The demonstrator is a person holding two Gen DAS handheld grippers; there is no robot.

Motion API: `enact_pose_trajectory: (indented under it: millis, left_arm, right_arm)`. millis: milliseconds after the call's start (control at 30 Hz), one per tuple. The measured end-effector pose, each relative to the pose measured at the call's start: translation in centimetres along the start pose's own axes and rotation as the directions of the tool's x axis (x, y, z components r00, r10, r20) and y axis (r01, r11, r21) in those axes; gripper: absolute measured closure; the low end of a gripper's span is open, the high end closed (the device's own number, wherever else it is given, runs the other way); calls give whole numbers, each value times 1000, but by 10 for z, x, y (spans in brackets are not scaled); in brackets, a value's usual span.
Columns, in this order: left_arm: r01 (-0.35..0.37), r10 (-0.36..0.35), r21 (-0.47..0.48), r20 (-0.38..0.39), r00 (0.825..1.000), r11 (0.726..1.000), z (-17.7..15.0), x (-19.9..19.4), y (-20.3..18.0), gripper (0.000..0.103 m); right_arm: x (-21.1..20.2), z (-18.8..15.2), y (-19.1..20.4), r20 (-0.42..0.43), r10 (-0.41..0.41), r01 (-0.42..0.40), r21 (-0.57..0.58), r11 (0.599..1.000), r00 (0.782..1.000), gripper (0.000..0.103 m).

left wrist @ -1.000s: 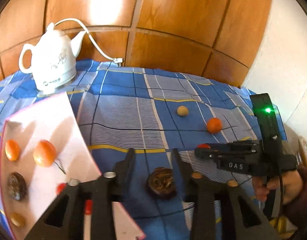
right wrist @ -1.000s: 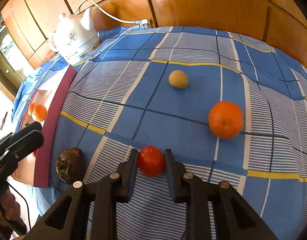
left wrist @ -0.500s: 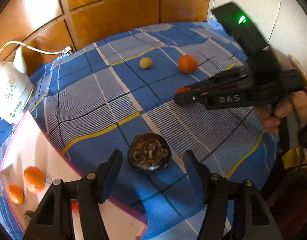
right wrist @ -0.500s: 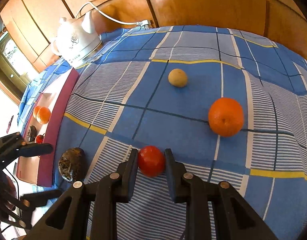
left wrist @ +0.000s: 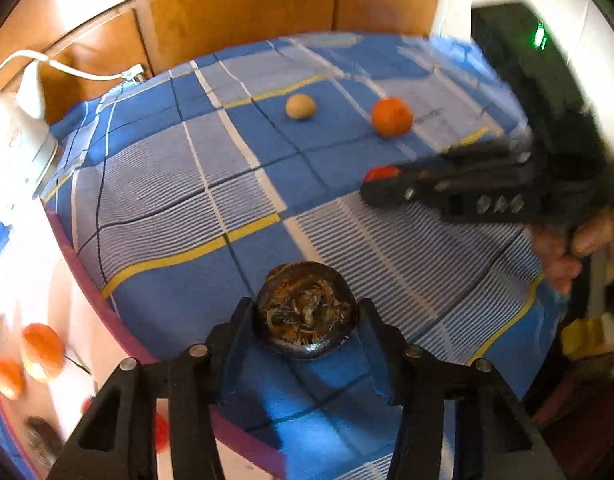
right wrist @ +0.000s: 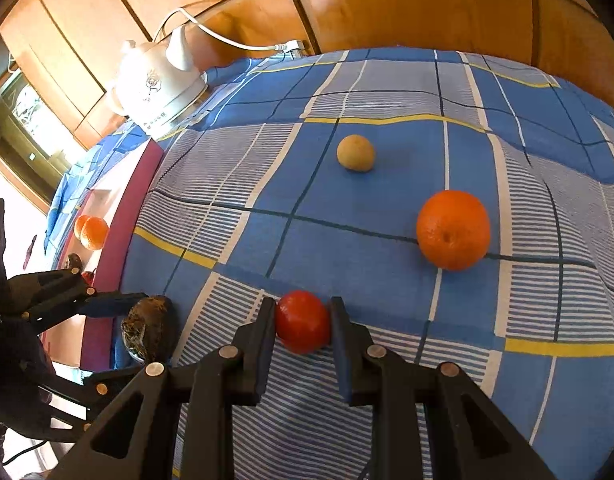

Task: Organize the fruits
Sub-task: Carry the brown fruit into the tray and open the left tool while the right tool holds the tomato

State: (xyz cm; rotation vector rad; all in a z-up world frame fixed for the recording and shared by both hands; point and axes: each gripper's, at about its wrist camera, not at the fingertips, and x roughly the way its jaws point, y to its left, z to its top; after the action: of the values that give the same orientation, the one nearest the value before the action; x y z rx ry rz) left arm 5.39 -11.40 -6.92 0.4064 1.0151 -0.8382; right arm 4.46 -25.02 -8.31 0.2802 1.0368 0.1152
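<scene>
My left gripper (left wrist: 305, 320) is shut on a dark brown round fruit (left wrist: 305, 310) on the blue checked cloth, near the white tray (left wrist: 43, 276); the fruit also shows in the right wrist view (right wrist: 149, 328). My right gripper (right wrist: 303, 320) is shut on a small red fruit (right wrist: 302, 320); it shows in the left wrist view (left wrist: 381, 173) too. An orange (right wrist: 453, 230) and a small pale yellow fruit (right wrist: 356, 153) lie farther back on the cloth. The tray holds two orange fruits (left wrist: 43, 350), a dark fruit and red ones.
A white electric kettle (right wrist: 157, 84) with a cord stands at the back left by the wood panel wall. The tray with its magenta rim (right wrist: 103, 280) lies left of the fruits. The table's edge drops off at the right in the left wrist view.
My left gripper has moved forward around the dark fruit and its jaws have closed onto it. My right gripper stays on the red fruit, hardly moved.
</scene>
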Motion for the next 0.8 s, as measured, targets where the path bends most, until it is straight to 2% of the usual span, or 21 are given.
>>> enact_pose_trajectory:
  millis: [67,167,267,367,433,500,533,633,733,800]
  left_arm:
    - [12,-10,-36,59,998,999,-4,-11,-3,51]
    - [51,-36,-94,158,987,994,-7,-34,-2,51]
    - [58,-11,-186,244,970,981,-7,-60,12,51]
    - [17,82,-312,301,950,950,-13,-89,43,51]
    - [-21,155,-401,303,940,916,-19,-102,72,51]
    - [-116,270,-497,251,929,860,-26,-107,104,51]
    - [-143,305,-540,223,926,830,-32,-107,118,51]
    - [-156,339,-657,161,927,738,-48,-100,165,51]
    - [-183,358,-703,109,927,687,-55,-89,194,51]
    - [-188,353,-722,82,932,666,-60,-83,204,51]
  right_arm:
    - [-1,-1,0,6,0,0,-5,1000,1000,77]
    - [-1,-2,1,9,-9,10,-22,1000,1000,77]
    - [0,-2,4,16,-28,28,-42,999,999,77]
    - [1,-2,5,20,-38,39,-53,998,999,77]
    - [1,-3,6,21,-44,45,-56,997,999,77]
    - [1,-2,7,20,-52,53,-58,997,998,77]
    - [2,-2,8,19,-56,57,-59,997,998,77]
    - [2,-3,9,21,-64,65,-60,996,998,77]
    - [2,-2,10,18,-70,72,-66,995,997,77]
    - [2,-2,10,14,-73,74,-66,995,997,77]
